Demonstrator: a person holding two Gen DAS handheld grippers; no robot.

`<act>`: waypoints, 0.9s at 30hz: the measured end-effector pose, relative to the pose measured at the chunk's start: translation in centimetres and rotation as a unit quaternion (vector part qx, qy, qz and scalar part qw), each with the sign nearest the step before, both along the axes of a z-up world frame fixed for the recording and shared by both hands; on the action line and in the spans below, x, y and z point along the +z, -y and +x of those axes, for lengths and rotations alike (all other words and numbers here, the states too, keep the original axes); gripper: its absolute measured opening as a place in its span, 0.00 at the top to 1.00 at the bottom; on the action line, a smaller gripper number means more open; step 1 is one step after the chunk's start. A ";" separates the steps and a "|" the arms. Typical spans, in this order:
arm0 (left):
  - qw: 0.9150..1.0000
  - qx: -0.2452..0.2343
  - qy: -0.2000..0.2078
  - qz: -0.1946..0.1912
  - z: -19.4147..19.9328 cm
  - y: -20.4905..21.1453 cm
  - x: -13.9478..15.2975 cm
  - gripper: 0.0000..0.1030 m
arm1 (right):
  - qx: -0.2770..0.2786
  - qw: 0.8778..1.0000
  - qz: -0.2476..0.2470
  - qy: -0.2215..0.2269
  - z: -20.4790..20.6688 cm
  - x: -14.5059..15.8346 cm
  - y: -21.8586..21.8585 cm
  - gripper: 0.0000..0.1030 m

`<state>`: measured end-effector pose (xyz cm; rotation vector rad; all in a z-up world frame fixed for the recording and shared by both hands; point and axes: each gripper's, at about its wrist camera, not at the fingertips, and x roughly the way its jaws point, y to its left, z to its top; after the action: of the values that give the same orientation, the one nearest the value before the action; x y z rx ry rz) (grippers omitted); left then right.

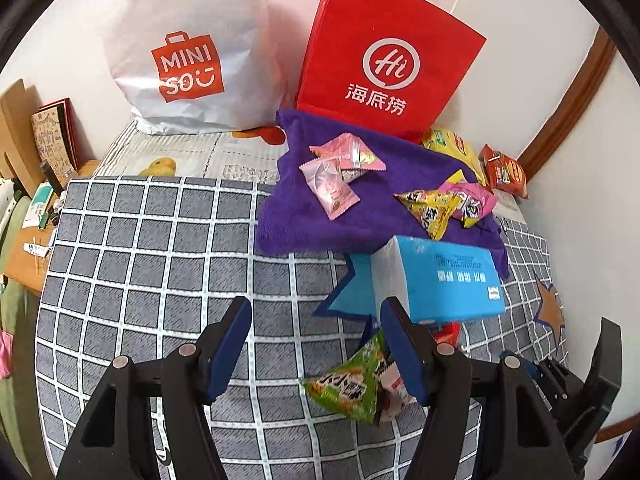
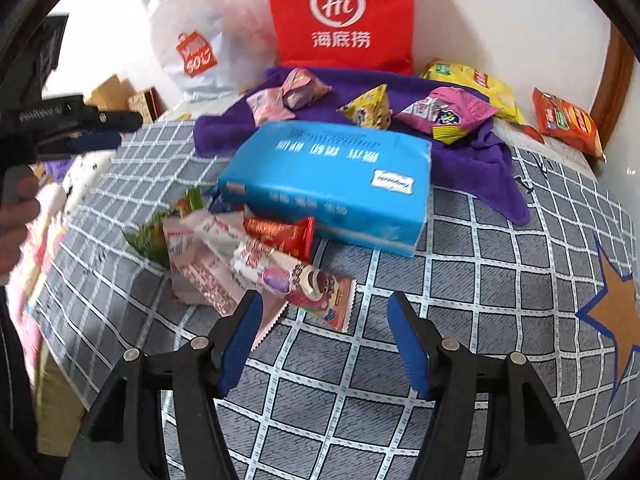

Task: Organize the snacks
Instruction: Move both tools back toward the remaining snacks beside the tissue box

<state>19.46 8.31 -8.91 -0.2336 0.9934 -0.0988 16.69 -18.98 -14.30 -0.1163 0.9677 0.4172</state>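
Checked bedding is carrying the snack pile [image 2: 256,256] beside the blue tissue pack [image 2: 332,184]; you're holding both tongs, left [image 1: 316,340] and right [image 2: 324,336], half-open and empty. Packets look light, crinkly, slippery; pinch a sealed edge.

Two shopping bags [image 1: 188,52], one purple towel [image 1: 296,216], one blue tissue pack [image 2: 332,184], roughly ten snack packets [image 1: 330,184].

You can read "MINI SO" in white on the orange bag-shaped logo of the white plastic bag [image 1: 188,48]. On the red paper bag [image 1: 384,56] you see a white ring holding "Hi", with "海底捞" beneath it. The print on the blue tissue pack [image 2: 332,184] faces you upside down and blurred, unreadable.
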 end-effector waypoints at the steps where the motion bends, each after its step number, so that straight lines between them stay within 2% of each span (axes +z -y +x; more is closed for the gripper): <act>1: 1.000 -0.002 0.000 0.002 -0.1 0.0 0.0 0.37 | 0.005 1.000 -0.011 0.002 0.0 -0.2 -0.4 0.36; 8: 1.000 -0.012 -0.008 0.003 -0.5 0.0 -1.1 0.37 | 0.016 0.996 -0.085 0.031 0.5 -1.8 -2.1 0.34; 12: 1.000 -0.015 -0.016 0.000 -0.5 0.0 -1.7 0.37 | 0.020 0.997 -0.074 0.022 1.3 -2.4 -2.2 0.34; 16: 1.000 -0.015 -0.023 -0.009 -0.6 -0.1 -2.0 0.37 | 0.033 0.996 -0.072 0.037 1.9 -2.4 -2.7 0.34; 17: 1.000 -0.015 -0.024 -0.010 -0.7 -0.2 -2.1 0.37 | 0.036 0.996 -0.071 0.037 2.0 -2.3 -2.8 0.36; 18: 1.000 -0.015 -0.024 -0.012 -0.8 -0.2 -2.2 0.37 | 0.039 0.997 -0.065 0.033 2.2 -2.3 -2.8 0.46; 19: 1.000 -0.015 -0.025 -0.013 -0.9 -0.2 -2.2 0.37 | 0.043 0.997 -0.055 0.021 2.3 -2.3 -2.7 0.64; 20: 0.999 -0.015 -0.025 -0.015 -1.0 -0.2 -2.3 0.37 | 0.044 0.998 -0.046 0.009 2.5 -2.3 -2.6 0.69; 27: 0.999 -0.021 -0.030 -0.026 -1.7 0.3 -2.8 0.37 | 0.000 0.999 0.025 -0.029 1.3 -0.4 1.0 0.71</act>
<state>17.77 8.05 -11.74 -0.2652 1.0557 -0.1574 18.03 -19.99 -14.73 -0.0595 1.0141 0.4466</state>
